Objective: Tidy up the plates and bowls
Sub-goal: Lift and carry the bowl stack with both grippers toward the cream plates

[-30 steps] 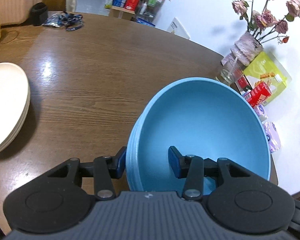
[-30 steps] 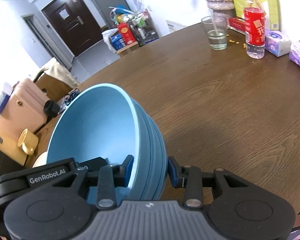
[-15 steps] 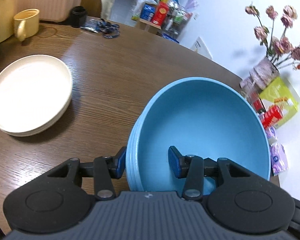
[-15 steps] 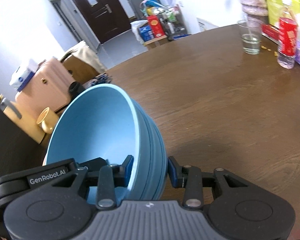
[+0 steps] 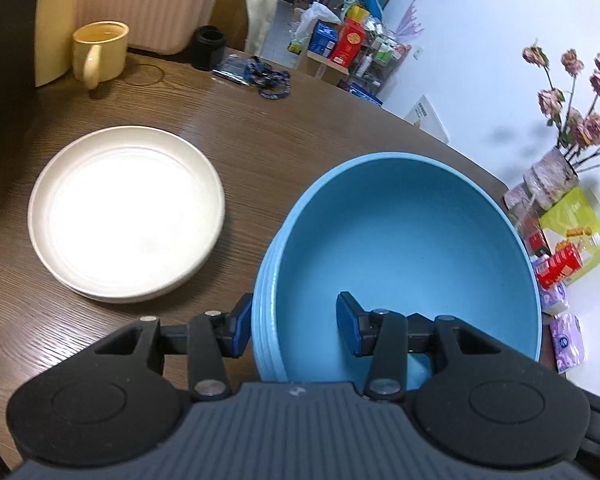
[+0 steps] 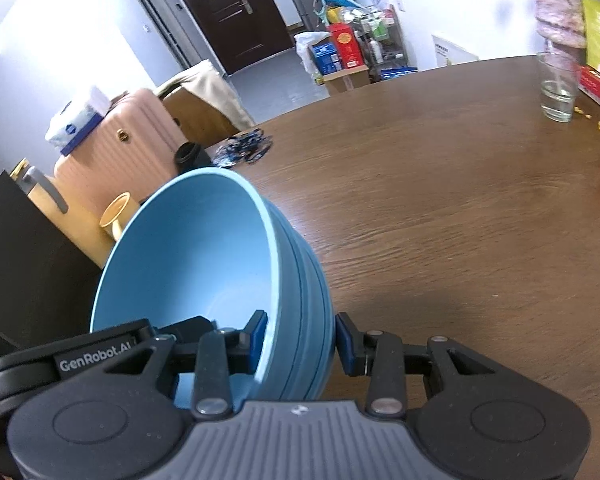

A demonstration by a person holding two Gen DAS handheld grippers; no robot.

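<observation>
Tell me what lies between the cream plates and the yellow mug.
Only bare wooden table lies between the cream plates and the yellow mug, seen in the left wrist view.

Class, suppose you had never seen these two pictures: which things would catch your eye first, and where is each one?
First, the stack of blue bowls, filling the foreground, gripped at opposite rims by the left gripper and the right gripper. Next, the cream plates stacked on the wooden table, left of the bowls. Behind them, the yellow mug stands at the table's far edge.
</observation>
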